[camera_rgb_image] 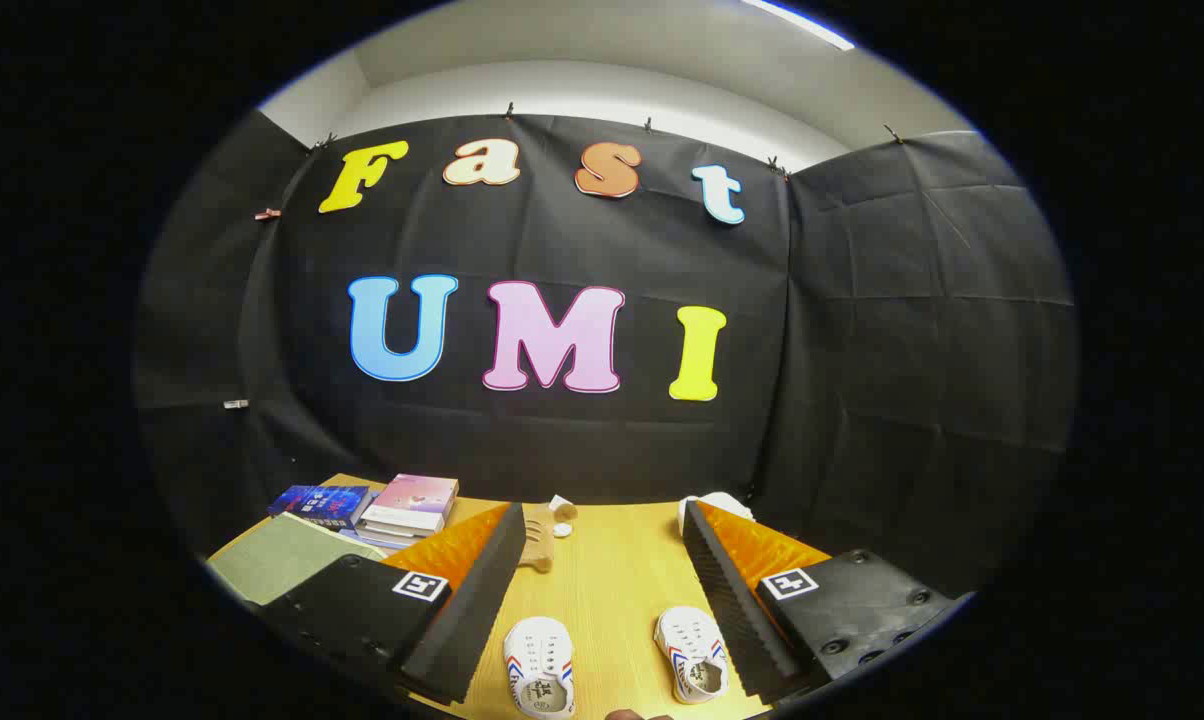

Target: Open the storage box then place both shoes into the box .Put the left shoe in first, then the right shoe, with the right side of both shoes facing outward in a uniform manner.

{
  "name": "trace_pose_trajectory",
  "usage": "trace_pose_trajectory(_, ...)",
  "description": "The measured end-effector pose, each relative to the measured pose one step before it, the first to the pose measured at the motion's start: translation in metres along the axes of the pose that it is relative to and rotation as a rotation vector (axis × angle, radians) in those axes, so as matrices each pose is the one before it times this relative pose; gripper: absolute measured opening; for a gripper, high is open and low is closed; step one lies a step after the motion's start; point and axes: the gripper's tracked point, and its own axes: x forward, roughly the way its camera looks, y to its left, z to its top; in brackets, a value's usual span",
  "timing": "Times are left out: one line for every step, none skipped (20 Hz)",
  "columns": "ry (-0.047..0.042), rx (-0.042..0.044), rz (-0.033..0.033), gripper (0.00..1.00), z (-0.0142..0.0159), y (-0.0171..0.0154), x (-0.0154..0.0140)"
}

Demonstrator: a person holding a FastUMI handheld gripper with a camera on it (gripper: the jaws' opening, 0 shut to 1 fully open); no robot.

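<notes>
Gripper view: two shoes (pixel 540 668) (pixel 693 666) lie between the released tongs (pixel 602 600); three stacked books (pixel 409 505).

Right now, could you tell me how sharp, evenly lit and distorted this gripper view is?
Gripper view: strong fisheye bending; even light, with no glare on the wooden table; both white shoes sharp between the open fingers; the books beyond are softer.
</notes>
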Motion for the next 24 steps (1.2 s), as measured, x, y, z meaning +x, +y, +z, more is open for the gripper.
trace_pose_trajectory(0.00310, 0.00200, -0.00033, 0.97, -0.00038, -0.00060, -0.00043)
trace_pose_trajectory(0.00221, 0.00056, -0.00177, 0.97, -0.00077, -0.00068, 0.00007)
trace_pose_trajectory(0.00018, -0.00010, -0.00108, 0.97, 0.00046, -0.00053, 0.00036)
trace_pose_trajectory(0.00044, 0.00001, -0.00026, 0.97, -0.00079, -0.00025, -0.00084)
trace_pose_trajectory(0.00031, 0.00123, 0.00227, 0.97, 0.00056, 0.00060, -0.00040)
trace_pose_trajectory(0.00106, 0.00041, 0.00238, 0.97, -0.00004, 0.00084, 0.00018)
trace_pose_trajectory(0.00189, -0.00183, 0.00230, 0.97, -0.00055, 0.00060, 0.00011)
trace_pose_trajectory(0.00266, -0.00303, 0.00254, 0.97, -0.00110, 0.00099, -0.00070)
trace_pose_trajectory(0.00592, -0.00407, 0.00381, 0.97, -0.00089, 0.00087, 0.00069)
trace_pose_trajectory(0.01464, -0.00176, 0.00417, 0.97, -0.00441, 0.00061, 0.00045)
trace_pose_trajectory(0.01858, 0.00344, -0.00098, 0.97, -0.00468, -0.00013, 0.00101)
trace_pose_trajectory(0.01766, 0.00866, -0.00293, 0.97, -0.00426, -0.00153, 0.00113)
trace_pose_trajectory(0.00824, 0.00980, -0.00171, 0.97, -0.00181, -0.00053, -0.00066)
trace_pose_trajectory(0.00425, 0.00730, -0.00095, 0.97, 0.00015, 0.00050, 0.00028)
trace_pose_trajectory(-0.00052, -0.00151, 0.00479, 0.97, 0.00020, 0.00121, 0.00054)
trace_pose_trajectory(-0.00219, -0.00601, 0.00226, 0.98, -0.00018, 0.00106, 0.00009)
trace_pose_trajectory(0.00000, -0.00419, 0.00220, 0.98, -0.00047, 0.00070, 0.00047)
trace_pose_trajectory(0.00498, 0.00292, 0.00615, 0.98, -0.00310, 0.00066, -0.00055)
trace_pose_trajectory(0.01103, 0.00830, 0.00696, 0.98, -0.00338, 0.00213, 0.00117)
trace_pose_trajectory(0.01636, 0.00778, 0.01174, 0.97, -0.00481, 0.00312, 0.00005)
trace_pose_trajectory(0.01675, 0.00728, 0.01637, 0.97, -0.00464, 0.00312, 0.00194)
trace_pose_trajectory(0.01754, 0.00753, 0.01892, 0.97, -0.00549, 0.00419, 0.00153)
trace_pose_trajectory(0.01861, 0.00867, 0.02260, 0.97, -0.00509, 0.00408, 0.00244)
trace_pose_trajectory(0.01948, 0.01231, 0.02626, 0.97, -0.00734, 0.00404, 0.00262)
